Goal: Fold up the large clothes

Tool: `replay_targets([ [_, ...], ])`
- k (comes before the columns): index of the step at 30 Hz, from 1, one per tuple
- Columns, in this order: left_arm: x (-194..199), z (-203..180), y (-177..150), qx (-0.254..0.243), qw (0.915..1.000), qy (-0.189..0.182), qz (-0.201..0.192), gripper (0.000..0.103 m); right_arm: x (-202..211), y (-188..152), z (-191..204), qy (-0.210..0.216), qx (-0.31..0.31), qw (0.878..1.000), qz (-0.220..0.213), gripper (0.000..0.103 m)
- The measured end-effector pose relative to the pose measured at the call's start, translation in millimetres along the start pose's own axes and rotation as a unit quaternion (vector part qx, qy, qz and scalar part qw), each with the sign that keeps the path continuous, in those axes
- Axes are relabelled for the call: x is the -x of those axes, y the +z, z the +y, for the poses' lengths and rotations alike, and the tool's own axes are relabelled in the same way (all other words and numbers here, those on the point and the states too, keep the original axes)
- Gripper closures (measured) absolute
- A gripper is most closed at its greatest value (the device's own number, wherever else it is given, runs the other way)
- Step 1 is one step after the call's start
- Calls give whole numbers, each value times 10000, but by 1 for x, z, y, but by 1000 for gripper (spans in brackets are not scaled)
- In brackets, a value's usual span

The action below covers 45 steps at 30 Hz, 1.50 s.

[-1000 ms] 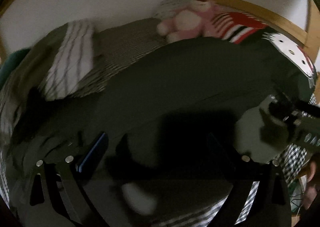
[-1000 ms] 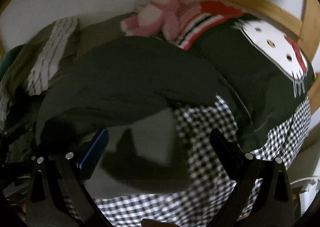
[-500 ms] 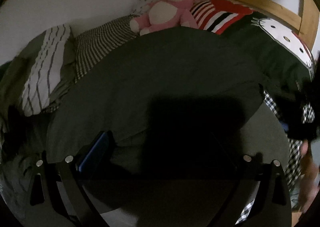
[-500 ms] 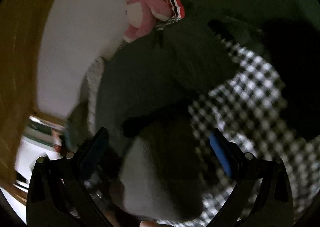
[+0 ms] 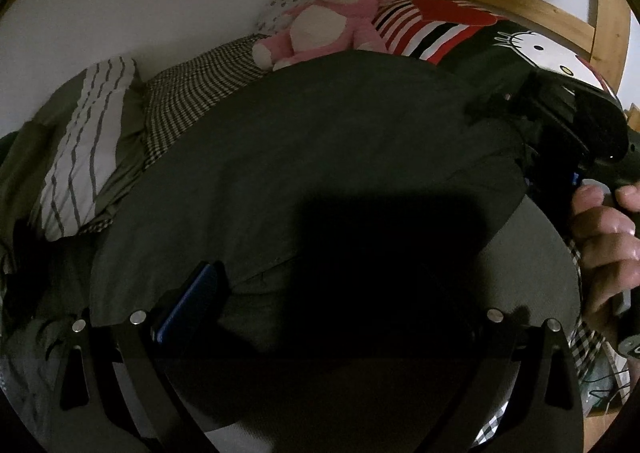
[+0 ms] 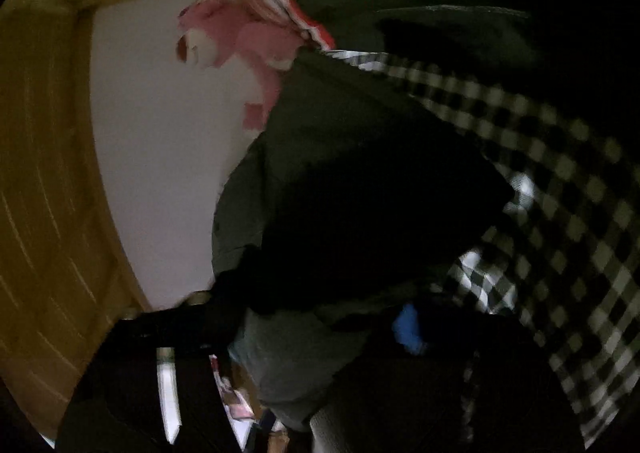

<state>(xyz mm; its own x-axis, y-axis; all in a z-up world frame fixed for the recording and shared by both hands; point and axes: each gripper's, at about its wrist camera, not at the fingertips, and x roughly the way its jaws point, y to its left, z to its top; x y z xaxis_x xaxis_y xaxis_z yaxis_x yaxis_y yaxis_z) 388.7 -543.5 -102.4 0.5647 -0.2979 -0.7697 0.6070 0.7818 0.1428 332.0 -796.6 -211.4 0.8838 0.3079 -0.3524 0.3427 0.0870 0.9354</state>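
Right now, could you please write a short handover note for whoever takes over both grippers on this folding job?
Left gripper: open, low over the near edge of the large dark green garment; nothing visibly clamped.
Right gripper: held in the person's hand at the garment's right edge; its own view is blurred and rolled, so its jaw state cannot be told.
Garment: spread over the black-and-white checked bedsheet, short of the pink plush bear.
Done: garment mostly laid out.
Left: smooth it, then fold.
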Motion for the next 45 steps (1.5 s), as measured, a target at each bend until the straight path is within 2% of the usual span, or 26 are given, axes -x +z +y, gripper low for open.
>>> replay_targets([
  [3, 0, 1, 1, -38, 10000, -23, 2, 5, 7, -5, 24, -109, 563, 9981, -206, 78],
  [6, 7, 4, 3, -27, 10000, -66, 28, 5, 19, -23, 68, -530, 1726, 9820, -550, 84],
  [7, 11, 6, 4, -25, 10000, -77, 15, 5, 23, -30, 81, -668, 2104, 9733, -629, 86],
  [10, 36, 20, 10, 40, 9996, -45, -266, 5, 28, -65, 121, -1190, 3314, 9320, -861, 88],
  [12, 59, 38, 17, 201, 9986, -50, -492, 5, 29, -101, 141, -1555, 4152, 8884, -1187, 88],
  [13, 70, 47, 21, 310, 9979, -86, -569, 5, 31, -113, 145, -1647, 4385, 8741, -1287, 89],
  [15, 88, 68, 29, 565, 9961, -208, -643, 5, 26, -148, 155, -1947, 5030, 8269, -1592, 89],
  [17, 100, 84, 36, 771, 9941, -466, -602, 5, 20, -181, 157, -2209, 5458, 7883, -1787, 90],
  [19, 111, 98, 42, 983, 9902, -846, -512, 5, 1, -207, 166, -2568, 5914, 7376, -2007, 91],
  [21, 121, 108, 47, 1189, 9837, -1275, -447, 5, -7, -231, 170, -2753, 6182, 7043, -2146, 91],
  [23, 128, 111, 50, 1288, 9778, -1608, -383, 5, -21, -260, 172, -2993, 6567, 6520, -2325, 92],
  [25, 137, 113, 52, 1394, 9714, -1878, -416, 5, -32, -283, 173, -3168, 6843, 6106, -2418, 92],
  [27, 145, 119, 52, 1518, 9666, -2021, -436, 5, -42, -306, 170, -3356, 7128, 5614, -2533, 92],
  [28, 147, 123, 52, 1581, 9648, -2058, -432, 5, -46, -312, 170, -3421, 7201, 5459, -2577, 92],
  [30, 145, 132, 51, 1747, 9628, -2025, -376, 5, -59, -339, 167, -3581, 7479, 4869, -2746, 92],
  [31, 142, 138, 50, 1879, 9597, -2068, -308, 5, -64, -345, 166, -3626, 7568, 4681, -2770, 93],
  [33, 134, 151, 45, 2211, 9482, -2282, -41, 5, -81, -361, 164, -3728, 7797, 4173, -2810, 93],
  [34, 131, 156, 42, 2309, 9436, -2371, 65, 5, -82, -372, 162, -3746, 7883, 3998, -2799, 93],
  [36, 124, 161, 35, 2302, 9447, -2324, 256, 6, -83, -382, 163, -3711, 7914, 3981, -2785, 93],
  [37, 121, 162, 31, 2238, 9488, -2201, 348, 9, -85, -387, 163, -3727, 7943, 3878, -2824, 93],
  [38, 121, 165, 26, 2217, 9510, -2125, 366, 19, -87, -391, 162, -3733, 8001, 3778, -2790, 93],
  [40, 124, 173, 20, 2321, 9475, -2172, 354, 21, -81, -401, 155, -3720, 8093, 3598, -2779, 93],
  [41, 126, 177, 17, 2386, 9457, -2180, 344, 27, -82, -406, 153, -3720, 8133, 3516, -2766, 93],
  [42, 130, 182, 14, 2400, 9456, -2176, 289, 37, -85, -411, 150, -3707, 8185, 3429, -2741, 93],
  [44, 129, 187, 10, 2344, 9468, -2177, 362, 77, -88, -425, 148, -3619, 8292, 3316, -2676, 93],
  [45, 126, 192, 6, 2423, 9455, -2129, 451, 79, -89, -431, 148, -3584, 8318, 3298, -2662, 93],
])
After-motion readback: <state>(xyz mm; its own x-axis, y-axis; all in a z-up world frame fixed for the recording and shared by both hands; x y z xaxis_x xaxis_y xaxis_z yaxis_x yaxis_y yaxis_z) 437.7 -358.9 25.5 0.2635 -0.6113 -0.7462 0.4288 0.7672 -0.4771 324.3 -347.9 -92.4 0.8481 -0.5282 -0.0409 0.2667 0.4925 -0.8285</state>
